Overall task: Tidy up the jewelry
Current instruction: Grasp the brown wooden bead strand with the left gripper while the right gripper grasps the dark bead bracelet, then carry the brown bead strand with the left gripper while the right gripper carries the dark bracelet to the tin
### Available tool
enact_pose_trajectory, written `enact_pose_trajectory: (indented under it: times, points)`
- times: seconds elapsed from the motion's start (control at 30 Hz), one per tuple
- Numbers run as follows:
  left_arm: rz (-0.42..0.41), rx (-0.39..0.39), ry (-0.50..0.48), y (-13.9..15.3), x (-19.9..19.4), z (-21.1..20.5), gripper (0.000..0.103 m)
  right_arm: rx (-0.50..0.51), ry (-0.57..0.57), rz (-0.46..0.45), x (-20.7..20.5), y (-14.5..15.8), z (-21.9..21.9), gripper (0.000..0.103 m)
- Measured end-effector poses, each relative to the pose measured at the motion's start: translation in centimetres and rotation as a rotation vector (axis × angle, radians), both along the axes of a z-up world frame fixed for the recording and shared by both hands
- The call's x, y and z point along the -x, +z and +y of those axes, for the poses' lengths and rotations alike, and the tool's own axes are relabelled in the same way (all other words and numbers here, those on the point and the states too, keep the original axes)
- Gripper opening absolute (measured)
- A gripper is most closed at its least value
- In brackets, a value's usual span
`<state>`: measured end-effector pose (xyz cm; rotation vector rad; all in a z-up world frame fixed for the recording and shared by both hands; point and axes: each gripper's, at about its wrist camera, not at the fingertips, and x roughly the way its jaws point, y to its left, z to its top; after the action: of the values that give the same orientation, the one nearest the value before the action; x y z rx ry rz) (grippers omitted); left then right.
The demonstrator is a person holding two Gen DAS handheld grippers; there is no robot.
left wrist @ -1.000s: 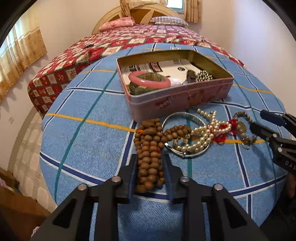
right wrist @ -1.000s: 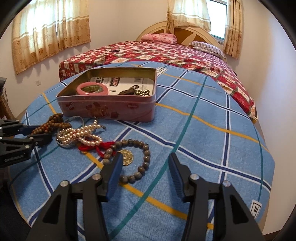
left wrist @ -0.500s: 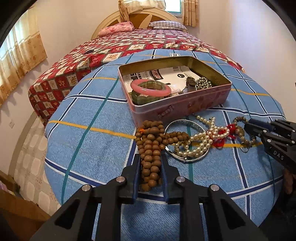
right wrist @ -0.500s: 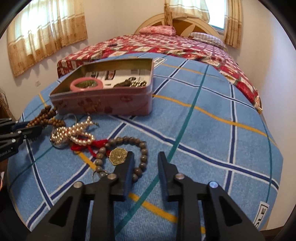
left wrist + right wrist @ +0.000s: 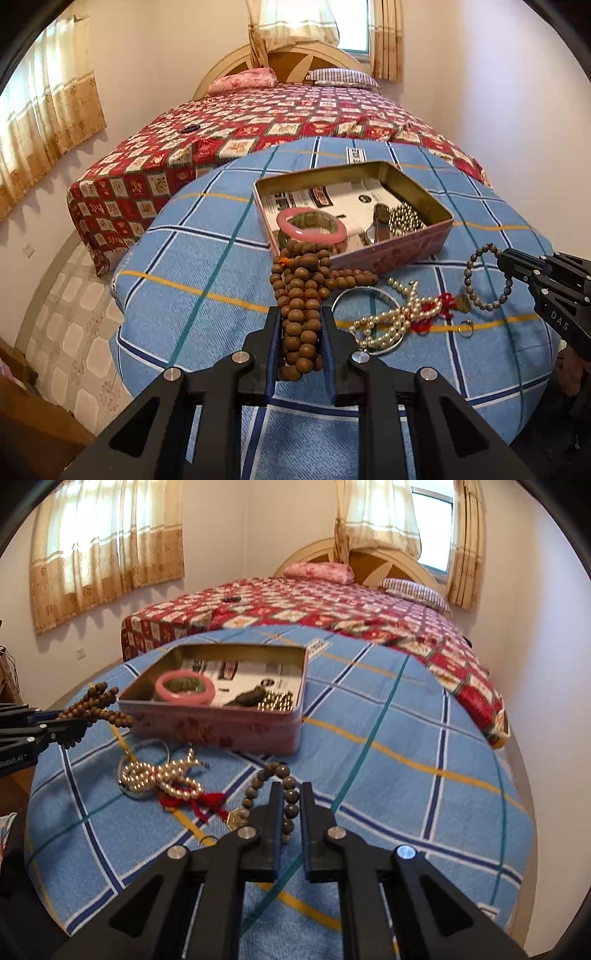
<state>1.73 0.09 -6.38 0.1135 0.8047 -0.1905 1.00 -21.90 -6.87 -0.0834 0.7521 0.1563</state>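
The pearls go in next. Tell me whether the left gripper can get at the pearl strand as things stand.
Probably not yet. The left gripper is shut on the brown bead string, so its jaws are occupied. The pearl strand lies uncovered on the blue cloth just right of it, otherwise unobstructed.

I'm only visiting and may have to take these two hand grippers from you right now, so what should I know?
Left gripper: shut on the brown wooden bead string, lifted toward the pink tin.
Right gripper: shut on the grey bead bracelet, with its red tassel and gold charm.
Already in the tin: pink bangle, metal bead cluster.
Left on the blue blanket: pearl strand, silver bangle, small ring.
Put both held pieces in the tin, then those.
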Motion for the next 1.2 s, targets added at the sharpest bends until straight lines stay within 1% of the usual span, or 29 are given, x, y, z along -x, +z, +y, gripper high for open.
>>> enact_pose_trajectory:
  times: [0.07,0.33,0.83,1.2]
  points:
    - [-0.018,-0.011,0.001,0.3,0.0,-0.1,0.020,0.002,0.000,-0.016,0.0,0.4,0.1,0.010]
    - [-0.049,-0.009,-0.005,1.6,-1.1,-0.3,0.020,0.000,0.020,-0.036,-0.7,1.1,0.6,0.010]
    - [-0.097,-0.003,-0.005,3.6,-4.1,-0.7,0.020,0.014,0.063,-0.086,-2.9,3.5,2.1,0.010]
    - [-0.088,-0.005,0.001,2.8,-6.9,-1.3,0.020,0.033,0.089,-0.104,-5.7,4.1,3.2,0.010]
